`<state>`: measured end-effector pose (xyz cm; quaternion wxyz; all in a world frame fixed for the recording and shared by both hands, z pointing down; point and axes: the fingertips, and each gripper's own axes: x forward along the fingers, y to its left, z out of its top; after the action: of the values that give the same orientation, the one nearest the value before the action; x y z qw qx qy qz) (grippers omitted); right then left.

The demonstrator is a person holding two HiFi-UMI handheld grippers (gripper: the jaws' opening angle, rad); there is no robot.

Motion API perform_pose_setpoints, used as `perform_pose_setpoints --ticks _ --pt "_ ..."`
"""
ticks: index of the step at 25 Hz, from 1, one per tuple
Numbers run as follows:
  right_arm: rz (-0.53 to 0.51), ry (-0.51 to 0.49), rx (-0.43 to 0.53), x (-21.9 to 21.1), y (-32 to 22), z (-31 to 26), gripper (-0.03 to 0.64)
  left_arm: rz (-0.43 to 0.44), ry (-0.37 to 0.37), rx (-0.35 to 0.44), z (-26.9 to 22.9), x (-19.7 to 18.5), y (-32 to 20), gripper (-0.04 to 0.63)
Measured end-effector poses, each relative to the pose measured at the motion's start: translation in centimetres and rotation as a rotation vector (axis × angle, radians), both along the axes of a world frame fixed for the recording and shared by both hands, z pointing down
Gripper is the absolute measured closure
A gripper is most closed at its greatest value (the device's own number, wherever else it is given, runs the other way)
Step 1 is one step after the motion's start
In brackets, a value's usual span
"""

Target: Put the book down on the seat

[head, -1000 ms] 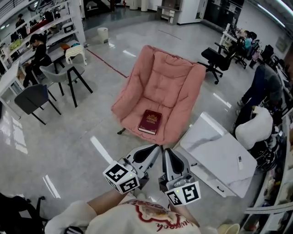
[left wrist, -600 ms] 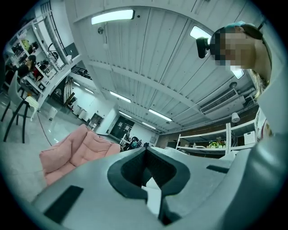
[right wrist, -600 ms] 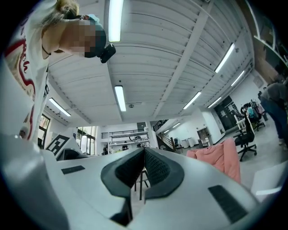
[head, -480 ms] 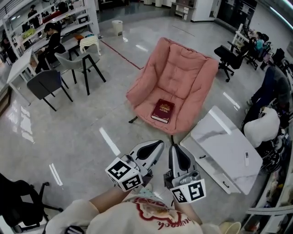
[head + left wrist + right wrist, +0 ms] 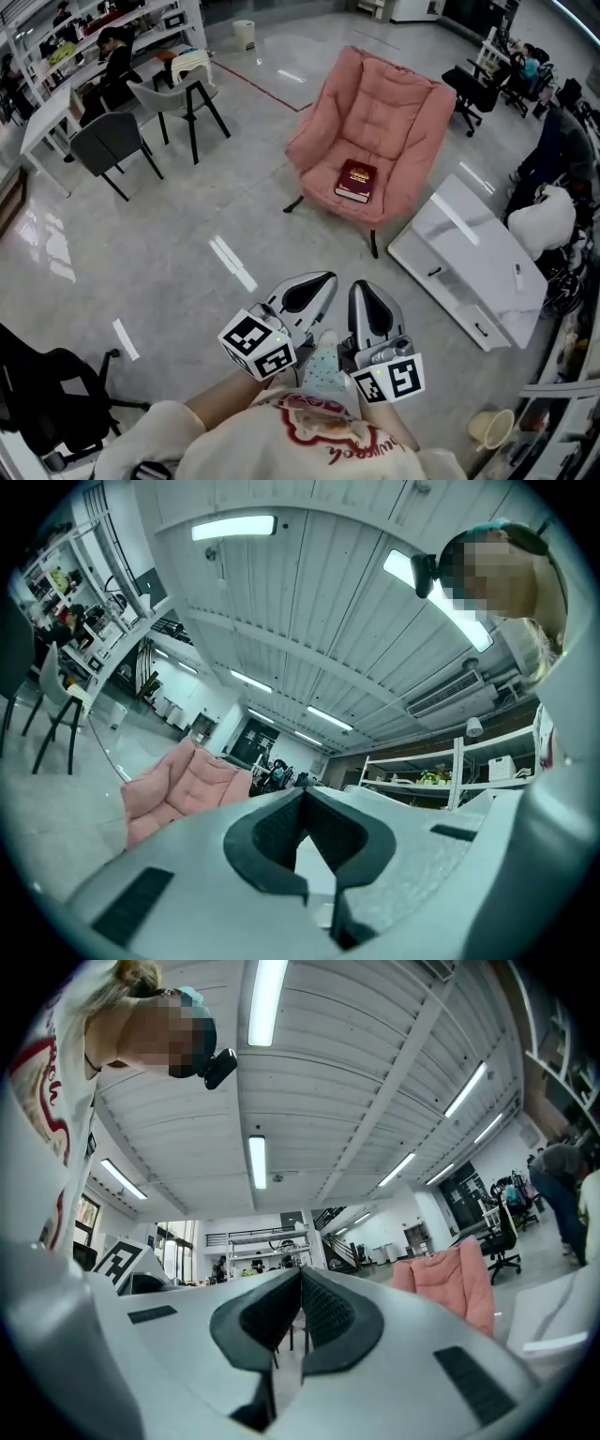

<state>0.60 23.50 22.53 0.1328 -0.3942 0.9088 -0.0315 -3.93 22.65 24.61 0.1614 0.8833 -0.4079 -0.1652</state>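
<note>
A dark red book (image 5: 356, 181) lies flat on the seat of a pink padded chair (image 5: 384, 103) at the top middle of the head view. Both grippers are held close to the person's chest, well short of the chair. The left gripper (image 5: 319, 281) is shut and holds nothing. The right gripper (image 5: 364, 291) beside it is also shut and empty. In the left gripper view the pink chair (image 5: 187, 785) shows at the left, past the closed jaws. In the right gripper view the pink chair (image 5: 450, 1279) stands at the right.
A white table (image 5: 473, 258) stands right of the chair. Grey chairs (image 5: 108, 141) and desks are at the upper left, a black office chair (image 5: 52, 394) at the lower left. People sit or stand at the far left and right edges. Glossy grey floor (image 5: 187, 244) lies between.
The chair and book have shifted up and to the right in the head view, looking farther away. Both grippers stay shut near the chest.
</note>
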Motion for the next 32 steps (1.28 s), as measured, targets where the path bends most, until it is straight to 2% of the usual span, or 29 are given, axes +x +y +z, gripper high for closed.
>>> perform_pose_setpoints --ticks 5,10,18,23,32 --pt "0.035 0.021 -0.012 -1.2 7.9 0.4 0.615 0.041 -0.015 -0.006 0.1 -0.9 7.2 0.592" --pt "0.066 0.026 0.006 -0.5 12.1 -0.7 0.615 0.074 -0.022 0.035 -1.4 0.0 11.3 0.591" --pt "0.072 0.067 0.053 1.5 15.7 -2.3 0.615 0.081 -0.009 0.043 -2.2 2.0 14.7 0.591" --pt "0.069 0.072 0.051 2.6 16.4 -2.4 0.615 0.081 -0.006 0.032 -2.0 3.2 15.3 0.591" --pt "0.055 0.086 0.071 2.8 17.4 -3.0 0.615 0.069 -0.007 0.056 -2.9 3.5 16.1 0.591"
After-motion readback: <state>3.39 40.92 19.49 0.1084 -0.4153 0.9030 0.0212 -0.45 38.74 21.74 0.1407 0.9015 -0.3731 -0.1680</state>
